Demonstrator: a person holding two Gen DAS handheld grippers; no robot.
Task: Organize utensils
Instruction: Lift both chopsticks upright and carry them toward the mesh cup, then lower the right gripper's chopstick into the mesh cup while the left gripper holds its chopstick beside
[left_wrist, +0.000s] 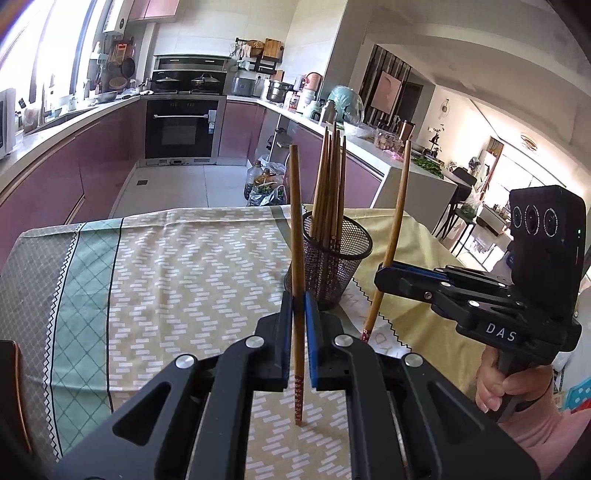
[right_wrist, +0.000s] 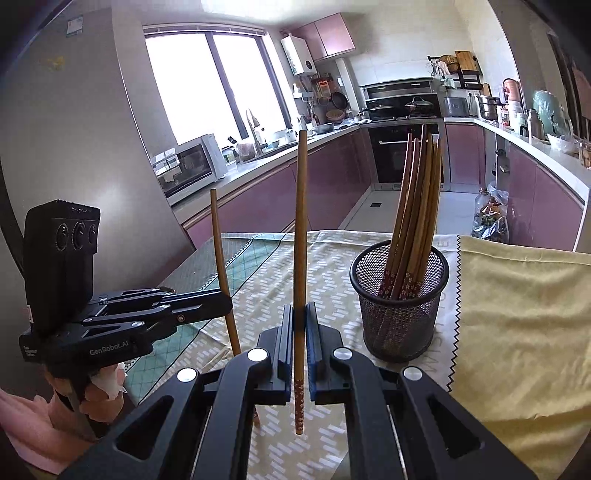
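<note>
A black mesh cup (left_wrist: 330, 266) (right_wrist: 399, 306) stands on the table and holds several wooden chopsticks (left_wrist: 330, 184) (right_wrist: 415, 206) upright. My left gripper (left_wrist: 299, 295) is shut on one wooden chopstick (left_wrist: 295, 221), held upright above the cloth, left of the cup. My right gripper (right_wrist: 299, 308) is shut on another upright chopstick (right_wrist: 301, 229), left of the cup in its view. In the left wrist view the right gripper (left_wrist: 384, 271) shows right of the cup with its chopstick (left_wrist: 399, 206). In the right wrist view the left gripper (right_wrist: 225, 299) holds its chopstick (right_wrist: 219, 243).
A patterned tablecloth (left_wrist: 177, 266) covers the table, with a yellow cloth (right_wrist: 517, 314) on its right part. Behind the table are kitchen counters, an oven (left_wrist: 181, 129) and bags on the floor (left_wrist: 264, 184). A microwave (right_wrist: 190, 166) stands on the left counter.
</note>
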